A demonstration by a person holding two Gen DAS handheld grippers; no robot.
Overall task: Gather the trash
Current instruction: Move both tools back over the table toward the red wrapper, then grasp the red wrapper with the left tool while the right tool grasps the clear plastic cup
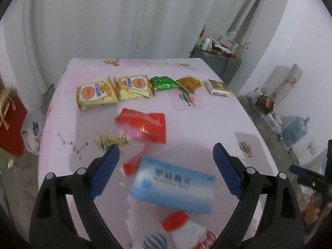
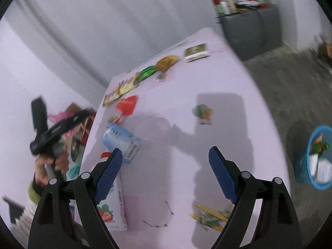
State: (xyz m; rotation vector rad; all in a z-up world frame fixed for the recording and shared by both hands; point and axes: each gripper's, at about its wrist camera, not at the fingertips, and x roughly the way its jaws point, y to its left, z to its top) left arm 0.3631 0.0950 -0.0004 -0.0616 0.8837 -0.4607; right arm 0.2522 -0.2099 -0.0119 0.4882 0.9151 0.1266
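Trash: blue box lying just short of red wrapper.
Left gripper: jaws apart, empty; straddle box squarely.
Right gripper: apart, empty.

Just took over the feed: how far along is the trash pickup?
Partly done: the blue bin on the floor already holds some wrappers. Nothing is in hand; the left gripper and right gripper are both open and empty. Left on the table: two yellow snack bags, red wrapper, green packet, blue box and more.
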